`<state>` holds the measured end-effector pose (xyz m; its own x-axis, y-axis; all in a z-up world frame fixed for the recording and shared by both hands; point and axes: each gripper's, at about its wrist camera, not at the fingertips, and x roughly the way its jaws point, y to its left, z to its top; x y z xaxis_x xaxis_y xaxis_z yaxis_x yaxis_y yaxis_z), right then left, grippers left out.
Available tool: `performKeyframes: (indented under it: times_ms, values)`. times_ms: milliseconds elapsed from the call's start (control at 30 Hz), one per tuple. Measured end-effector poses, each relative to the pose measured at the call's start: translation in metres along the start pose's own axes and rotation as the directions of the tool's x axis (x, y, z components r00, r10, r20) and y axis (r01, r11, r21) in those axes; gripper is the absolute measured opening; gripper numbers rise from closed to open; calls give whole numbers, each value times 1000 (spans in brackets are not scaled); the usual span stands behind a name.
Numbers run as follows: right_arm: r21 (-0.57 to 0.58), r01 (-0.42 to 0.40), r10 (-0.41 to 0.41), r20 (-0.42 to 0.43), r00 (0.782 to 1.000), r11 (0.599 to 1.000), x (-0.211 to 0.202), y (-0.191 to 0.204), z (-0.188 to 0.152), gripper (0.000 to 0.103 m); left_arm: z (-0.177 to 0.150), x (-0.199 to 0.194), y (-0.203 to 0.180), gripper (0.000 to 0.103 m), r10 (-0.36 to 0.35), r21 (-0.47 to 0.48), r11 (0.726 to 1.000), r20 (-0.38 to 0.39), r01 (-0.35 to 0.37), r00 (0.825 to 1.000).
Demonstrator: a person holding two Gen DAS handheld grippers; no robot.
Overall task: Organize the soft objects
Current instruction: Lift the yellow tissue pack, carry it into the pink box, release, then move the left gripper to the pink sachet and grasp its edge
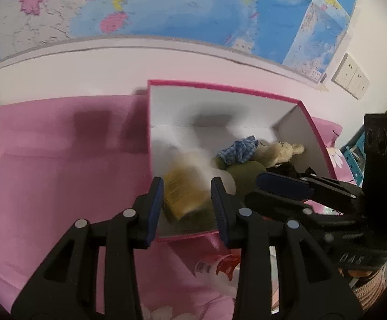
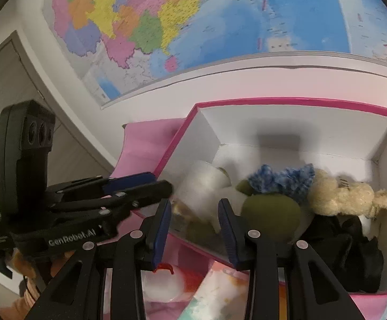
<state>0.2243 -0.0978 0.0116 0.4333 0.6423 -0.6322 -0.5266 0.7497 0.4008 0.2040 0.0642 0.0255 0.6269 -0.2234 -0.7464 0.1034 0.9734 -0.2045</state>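
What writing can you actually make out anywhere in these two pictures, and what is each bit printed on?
"GenRobot.AI": white letters on the black body of the left gripper, seen from the right wrist view.
"DAS", roughly: faint embossed letters on the right gripper body in the left wrist view; not sure of the reading.
Wall map: place names too small and blurred to read.
Bottle label: blurred, unreadable.

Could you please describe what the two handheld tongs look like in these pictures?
Both are black plastic. The left tongs and right tongs each have two angular fingers lined with ribbed dark-blue pads, with round silver rivets at the linkage joints. Seen from the right wrist view, the left unit has an upright black housing with three round lenses and white "GenRobot.AI" lettering.
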Motion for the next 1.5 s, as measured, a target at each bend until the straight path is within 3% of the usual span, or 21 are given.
performKeyframes:
  times_ms: [267, 533, 633, 800, 1000, 1500]
  values:
    - [-14, -8, 9, 71, 997, 1000, -58, 2, -20, 38, -19, -51, 4, 38, 0, -3, 1000, 126, 1, 992]
    - [-73, -24, 29, 68, 997, 997, -108, 12, -64, 38, -72, -96, -24, 44, -97, 123, 990, 183, 75, 978]
    - [-62, -22, 24, 25, 999, 998, -112, 6, -89, 38, -92, -91, -33, 44, -143, 153, 981, 135, 121, 981]
    - [-3, -7, 7, -56, 998, 1000, -97, -10, -124, 38, -121, -57, -46, 44, -153, 153, 977, 21, 148, 988]
    - [66, -14, 23, -136, 990, 998, -70, -24, -148, 38, -149, -19, -60, 44, -181, 148, 969, -123, 199, 976]
    - [46, 13, -4, -182, 983, 999, -32, -23, -148, 39, -164, -2, -79, 39, -202, 168, 957, -197, 236, 959]
